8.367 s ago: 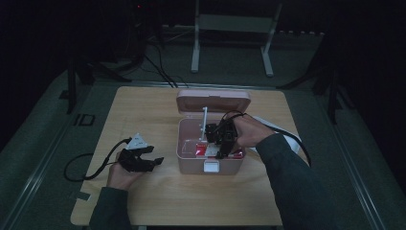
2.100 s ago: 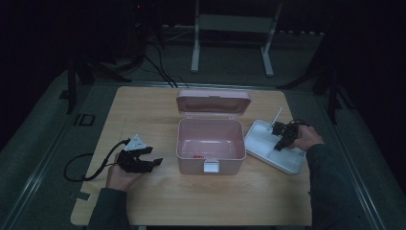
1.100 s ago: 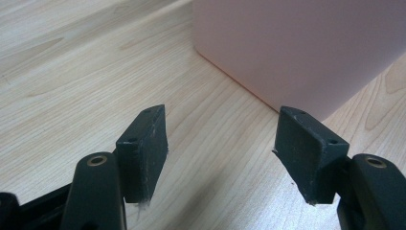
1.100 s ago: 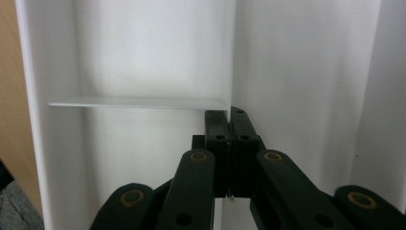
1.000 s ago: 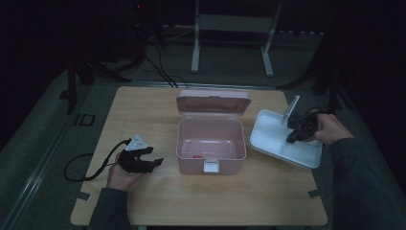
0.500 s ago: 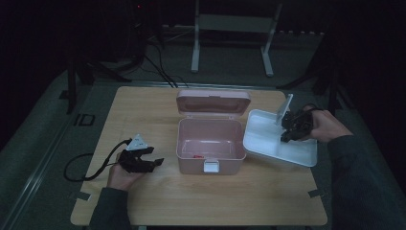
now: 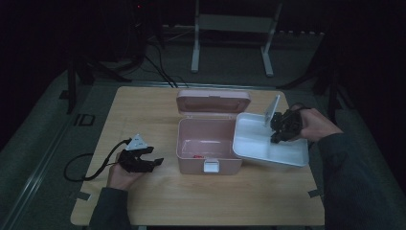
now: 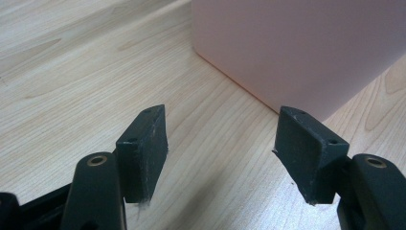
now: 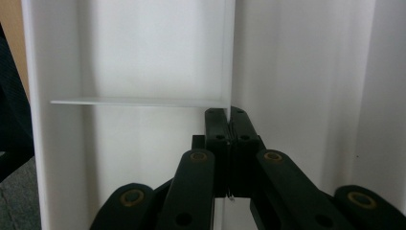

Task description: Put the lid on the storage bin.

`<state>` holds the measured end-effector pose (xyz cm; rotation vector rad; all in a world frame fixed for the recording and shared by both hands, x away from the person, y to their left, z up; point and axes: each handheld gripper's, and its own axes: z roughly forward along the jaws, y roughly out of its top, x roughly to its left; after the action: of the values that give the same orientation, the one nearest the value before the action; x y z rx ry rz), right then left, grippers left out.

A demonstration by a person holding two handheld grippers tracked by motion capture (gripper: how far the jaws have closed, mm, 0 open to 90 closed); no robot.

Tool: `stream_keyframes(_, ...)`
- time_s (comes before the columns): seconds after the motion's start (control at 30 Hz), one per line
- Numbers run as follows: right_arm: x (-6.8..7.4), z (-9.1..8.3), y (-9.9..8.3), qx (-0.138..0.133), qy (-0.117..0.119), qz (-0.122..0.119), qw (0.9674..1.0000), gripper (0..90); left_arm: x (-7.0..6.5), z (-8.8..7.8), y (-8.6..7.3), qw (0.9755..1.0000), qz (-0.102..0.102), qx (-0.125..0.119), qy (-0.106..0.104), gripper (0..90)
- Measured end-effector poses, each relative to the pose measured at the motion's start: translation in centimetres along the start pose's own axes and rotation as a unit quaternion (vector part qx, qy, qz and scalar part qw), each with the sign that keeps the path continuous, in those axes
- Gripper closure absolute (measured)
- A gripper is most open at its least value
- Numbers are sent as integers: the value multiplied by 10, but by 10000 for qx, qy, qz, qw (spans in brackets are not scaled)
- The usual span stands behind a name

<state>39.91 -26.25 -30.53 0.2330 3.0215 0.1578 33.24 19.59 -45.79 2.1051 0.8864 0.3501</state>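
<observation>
An open pink box [image 7: 208, 143] stands mid-table with its lid [image 7: 213, 101] leaning back; something small and red [image 7: 196, 155] lies inside. My right gripper [image 7: 276, 136] is shut on a white divided tray [image 7: 253, 139], which hangs tilted with its left edge over the box's right rim. In the right gripper view the jaws [image 9: 230, 115] pinch the tray's thin inner partition [image 9: 143, 57]. My left gripper [image 7: 155, 162] rests on the table left of the box, open and holding nothing. The left gripper view has its fingertips [image 8: 222, 139] apart, facing the box's pink wall [image 8: 297, 48].
The wooden table [image 7: 143, 120] has bare surface to the left and in front of the box. A cable [image 7: 81, 165] trails from the left gripper off the table's left edge. Stand legs [image 7: 230, 43] rise on the dark floor behind the table.
My right gripper has carried the white tray leftward, from beside the table's right edge to over the box's right rim. The left gripper has stayed put.
</observation>
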Motion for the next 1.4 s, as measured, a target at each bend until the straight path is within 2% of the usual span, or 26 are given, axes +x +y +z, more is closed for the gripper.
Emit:
stream_keyframes(0.23, 4, -2, 18, -140, 18, -193, 9997, 893, 0, -1, 0, 10000, 5, -3, -2, 354)
stream_keyframes(0.43, 6, 2, 37, -126, 47, -360, 9993, 893, 0, 0, 0, 10000, 5, 0, 0, 354)
stream_keyframes(0.53, 7, 4, 48, -129, 53, -459, 9988, 893, 0, -1, 0, 10000, 10, -5, 3, 354)
stream_keyframes(0.7, 10, 6, 63, -287, 59, -572, 9979, 893, 0, -1, 0, 10000, 12, -13, 2, 354)
stream_keyframes(0.93, 14, 10, 85, -305, 100, -758, 9966, 893, 0, -1, 0, 10000, 15, -10, 2, 354)
stream_keyframes(1.27, 18, 12, 114, -359, 139, -940, 9948, 893, 1, -2, 0, 10000, 13, -49, 6, 354)
stream_keyframes(1.4, 16, 13, 123, -460, 139, -885, 9949, 893, 1, -2, 0, 10000, 12, -49, 4, 354)
